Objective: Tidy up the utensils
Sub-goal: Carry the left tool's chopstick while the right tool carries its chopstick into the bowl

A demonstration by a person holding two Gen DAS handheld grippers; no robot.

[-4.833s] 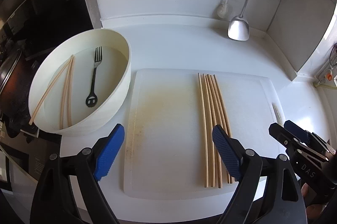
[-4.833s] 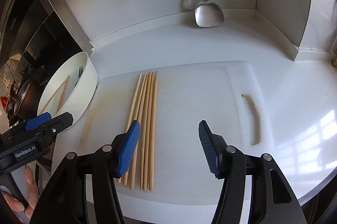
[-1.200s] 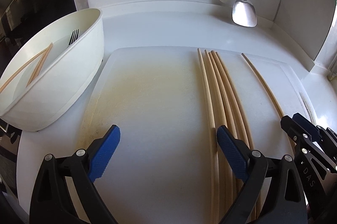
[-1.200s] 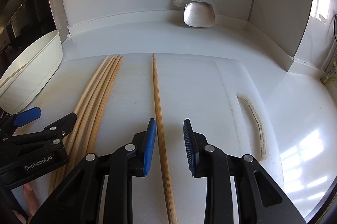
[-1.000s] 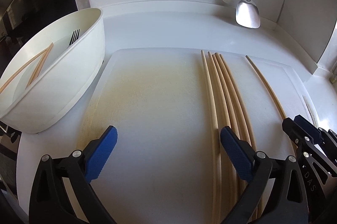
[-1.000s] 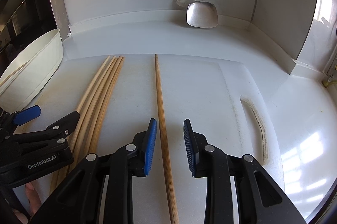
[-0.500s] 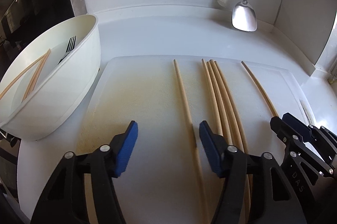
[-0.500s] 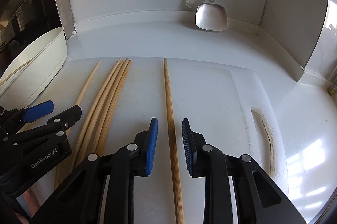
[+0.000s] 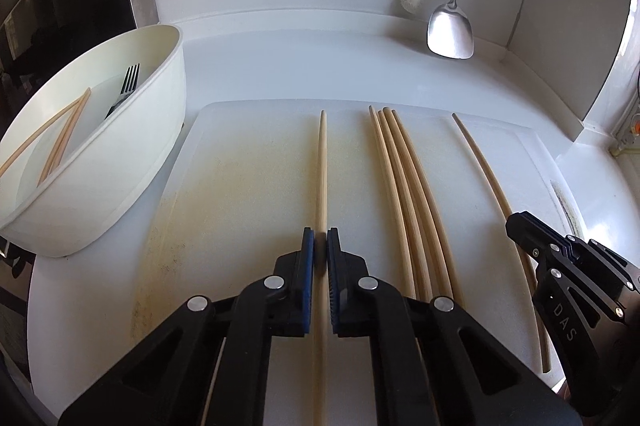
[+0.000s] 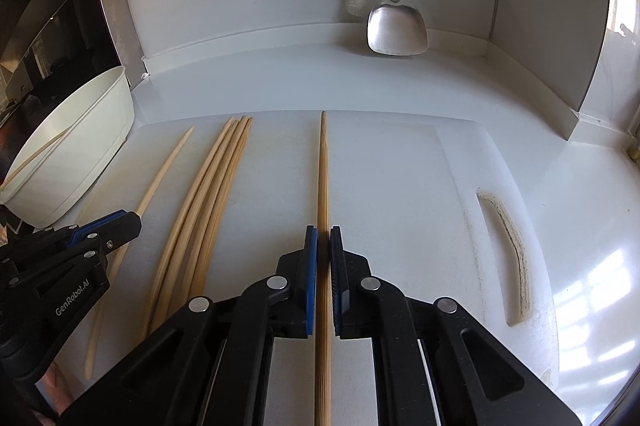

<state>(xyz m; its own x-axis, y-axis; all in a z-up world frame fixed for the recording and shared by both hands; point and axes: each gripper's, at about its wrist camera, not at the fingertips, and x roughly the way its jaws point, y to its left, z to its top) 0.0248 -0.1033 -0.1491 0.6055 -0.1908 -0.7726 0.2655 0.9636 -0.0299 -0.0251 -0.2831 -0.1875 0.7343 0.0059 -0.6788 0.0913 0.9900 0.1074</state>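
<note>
Gripping one chopstick [image 9: 321,162] per gripper, left [image 9: 321,246] and right [image 10: 323,238]; three loose, bowl [image 9: 160,130] holds some.

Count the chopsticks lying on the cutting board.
6: one in the left gripper, one in the right gripper, four bundled between them on the cutting board. Others sit in the bowl.

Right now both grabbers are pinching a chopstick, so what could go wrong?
The left gripper holds its chopstick near one end, so the long free end could droop or swing. The right gripper grips its chopstick the same way. Lifting either might nudge the loose bundle of chopsticks lying between them on the cutting board.
</note>
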